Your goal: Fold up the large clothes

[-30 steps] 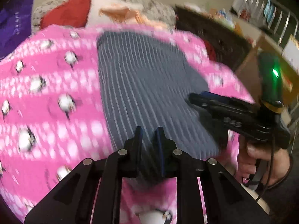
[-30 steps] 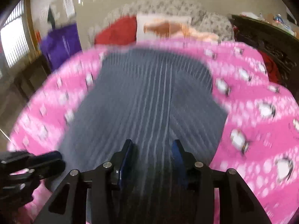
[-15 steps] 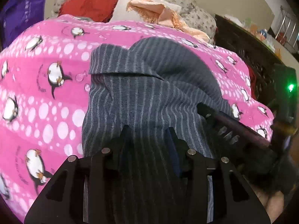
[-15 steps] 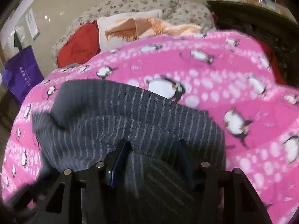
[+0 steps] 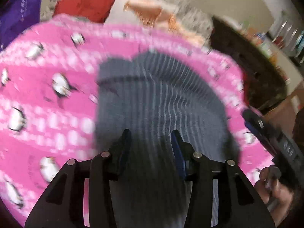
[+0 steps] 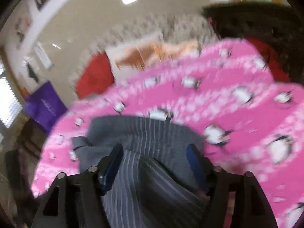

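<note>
The grey striped garment (image 5: pixel 159 98) lies folded on the pink penguin blanket (image 5: pixel 47 104) covering the bed, near its front edge. Both left tongs (image 5: pixel 151 142) and right tongs (image 6: pixel 154 157) stand apart, holding nothing. To fold it well, press the layers flat, align the edges, then grip both near corners evenly.

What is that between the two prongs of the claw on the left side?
In the left wrist view, the left claw stands open, and only the grey striped garment lies between its prongs, spread on the pink penguin blanket.
</note>
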